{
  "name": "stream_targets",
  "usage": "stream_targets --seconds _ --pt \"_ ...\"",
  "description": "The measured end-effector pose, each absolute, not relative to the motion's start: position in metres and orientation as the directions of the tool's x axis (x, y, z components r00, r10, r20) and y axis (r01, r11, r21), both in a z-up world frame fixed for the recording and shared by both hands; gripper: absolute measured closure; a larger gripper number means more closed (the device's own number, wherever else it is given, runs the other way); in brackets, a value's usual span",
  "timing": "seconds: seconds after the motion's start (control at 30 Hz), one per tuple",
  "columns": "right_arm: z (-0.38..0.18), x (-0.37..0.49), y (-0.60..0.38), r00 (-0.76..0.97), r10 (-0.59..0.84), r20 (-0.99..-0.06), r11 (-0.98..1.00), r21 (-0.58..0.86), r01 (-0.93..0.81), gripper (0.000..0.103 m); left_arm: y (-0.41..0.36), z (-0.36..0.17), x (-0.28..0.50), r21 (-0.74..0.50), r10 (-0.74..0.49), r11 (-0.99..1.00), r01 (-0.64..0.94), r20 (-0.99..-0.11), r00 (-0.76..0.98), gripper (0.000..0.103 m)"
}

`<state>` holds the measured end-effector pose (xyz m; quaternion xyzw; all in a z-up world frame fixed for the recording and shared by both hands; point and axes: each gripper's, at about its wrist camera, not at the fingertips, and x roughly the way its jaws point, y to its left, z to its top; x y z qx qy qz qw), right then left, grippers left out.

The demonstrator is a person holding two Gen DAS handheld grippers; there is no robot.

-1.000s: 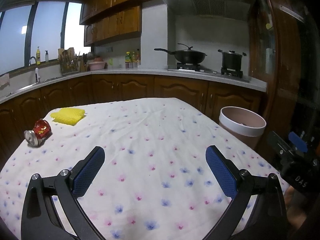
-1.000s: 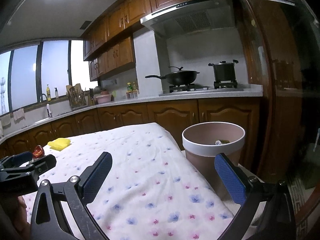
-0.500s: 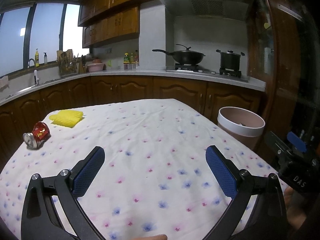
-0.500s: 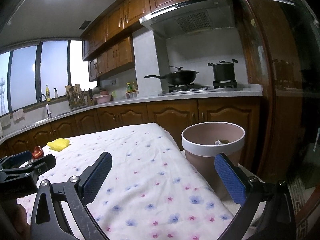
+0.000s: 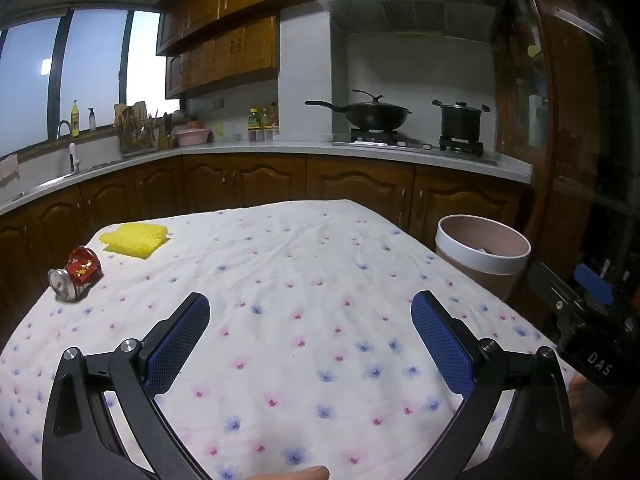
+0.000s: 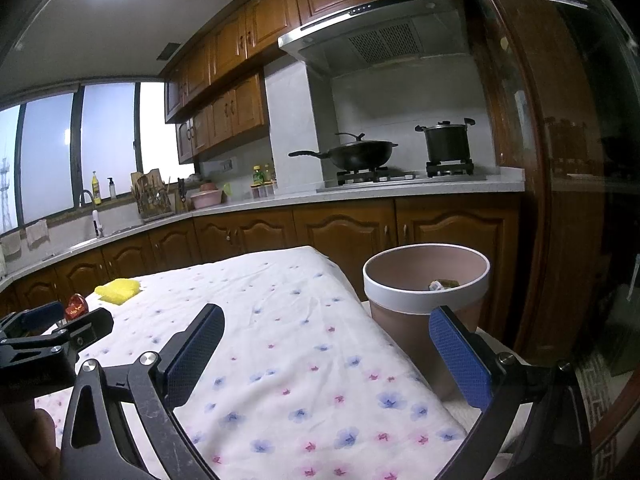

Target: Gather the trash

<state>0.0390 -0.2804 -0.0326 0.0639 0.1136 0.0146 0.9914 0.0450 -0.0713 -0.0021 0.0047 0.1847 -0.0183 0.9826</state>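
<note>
Left gripper point(image 5: 310, 322) wide open, nothing between its blue pads point(image 5: 176, 344), hovering over the near part of the floral tablecloth point(image 5: 304, 280). Right gripper point(image 6: 326, 346) also spread wide and empty, its left finger over the cloth, its right finger point(image 6: 460, 360) in front of the bin wall. Crushed red can point(image 5: 76, 274) lies on its side on the cloth, far ahead and to the left of the left gripper, silver end toward the camera, near the table's left edge. Just past it, further from the tool, a yellow sponge cloth point(image 5: 134, 239), close to the can but apart from it. From the right wrist view the can point(image 6: 76, 307) is a small red shape far left, partly hidden behind the left gripper body, sponge cloth point(image 6: 119, 290) just right of it. Pink trash bin point(image 5: 482, 254) with white rim stands off the table's right edge, ahead-right of the left gripper; directly ahead of the right gripper point(image 6: 426, 292), some scraps visible inside, too small to identify. Kitchen counter point(image 6: 360, 194) behind the table with wok point(image 6: 352, 152) and pot point(image 6: 446, 142) on the stove.
</note>
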Motion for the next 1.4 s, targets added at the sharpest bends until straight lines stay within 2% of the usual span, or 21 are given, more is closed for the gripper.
stream_targets --seconds 1.4 --pt "-0.0317 0.0362 -0.2757 0.974 0.049 -0.222 0.991 0.135 -0.019 0.000 -0.0729 -0.0060 0.0527 0.027 -0.046 0.998 0.060 -0.364 0.930 0.000"
